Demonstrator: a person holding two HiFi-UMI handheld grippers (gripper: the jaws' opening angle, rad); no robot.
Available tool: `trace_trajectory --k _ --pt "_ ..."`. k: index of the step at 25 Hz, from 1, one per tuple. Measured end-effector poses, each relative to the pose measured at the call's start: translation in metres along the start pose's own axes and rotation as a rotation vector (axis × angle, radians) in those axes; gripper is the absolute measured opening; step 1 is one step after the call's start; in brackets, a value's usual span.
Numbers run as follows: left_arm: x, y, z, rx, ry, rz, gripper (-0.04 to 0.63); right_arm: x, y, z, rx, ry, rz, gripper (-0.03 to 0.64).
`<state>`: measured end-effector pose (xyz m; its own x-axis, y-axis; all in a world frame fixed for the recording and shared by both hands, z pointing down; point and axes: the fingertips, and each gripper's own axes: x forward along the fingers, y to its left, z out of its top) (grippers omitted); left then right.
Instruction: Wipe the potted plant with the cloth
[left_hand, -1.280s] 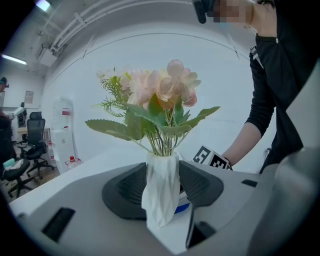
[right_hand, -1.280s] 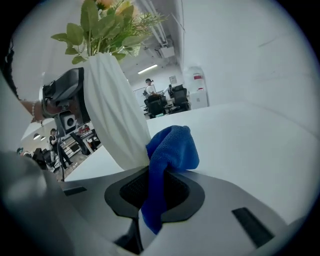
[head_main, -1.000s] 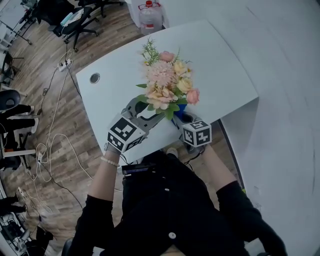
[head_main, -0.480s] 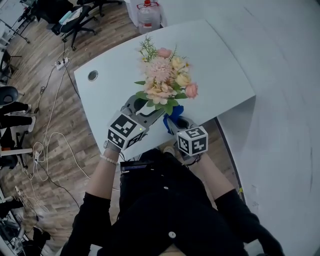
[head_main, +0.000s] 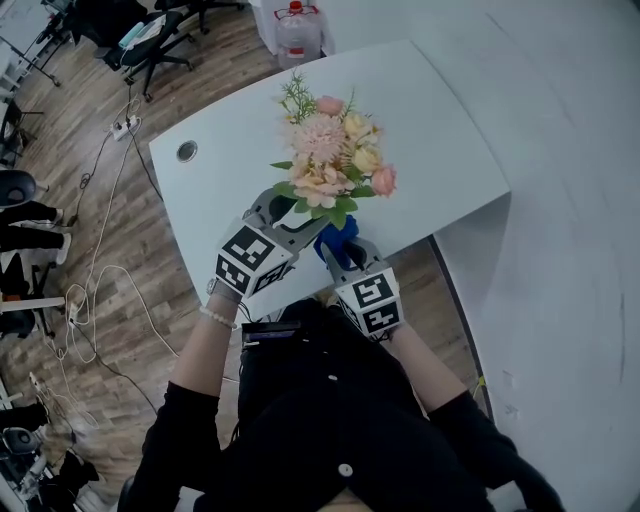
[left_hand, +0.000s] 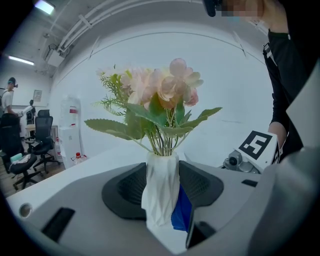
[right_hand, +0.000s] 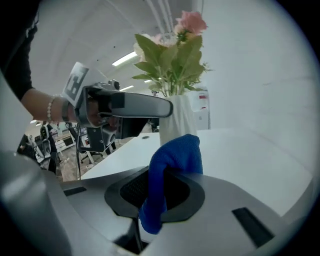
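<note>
white table (head_main: 430, 130) holds the potted plant (head_main: 330, 160) near its front edge, and the left gripper (left_hand: 162, 186) squeezes the tall white pot (right_hand: 177, 122) from both sides, standing straight up. the right gripper (right_hand: 162, 189) is pinched tight on the blue cloth (right_hand: 176, 152), and the pot is right in front of it, so i think this hand should rub up and down.

cloth (head_main: 338, 238) mostly hidden, perhaps by potted plant (head_main: 330, 160)
</note>
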<state>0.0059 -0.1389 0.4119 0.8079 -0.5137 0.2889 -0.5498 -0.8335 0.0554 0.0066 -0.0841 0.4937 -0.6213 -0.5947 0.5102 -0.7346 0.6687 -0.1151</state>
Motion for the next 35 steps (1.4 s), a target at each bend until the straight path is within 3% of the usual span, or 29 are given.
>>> trace_trajectory --k 4,7,17,24,35 --pt "-0.001 -0.001 0.0 0.009 0.012 -0.019 0.215 0.001 0.022 0.017 -0.14 -0.012 0.026 0.08" --pt "0.0 -0.001 -0.001 0.012 0.026 -0.031 0.215 0.004 0.025 0.025 -0.18 -0.019 0.018 0.08" --pt "-0.002 -0.002 -0.002 0.013 0.044 -0.048 0.215 0.022 0.038 0.035 -0.218 -0.008 0.028 0.08" --pt "-0.003 0.0 -0.002 0.009 0.044 -0.054 0.215 0.045 0.045 0.041 -0.182 -0.011 0.028 0.08" --pt "-0.002 0.001 0.0 0.006 0.036 -0.055 0.215 0.075 0.032 -0.012 -0.182 0.161 0.039 0.08"
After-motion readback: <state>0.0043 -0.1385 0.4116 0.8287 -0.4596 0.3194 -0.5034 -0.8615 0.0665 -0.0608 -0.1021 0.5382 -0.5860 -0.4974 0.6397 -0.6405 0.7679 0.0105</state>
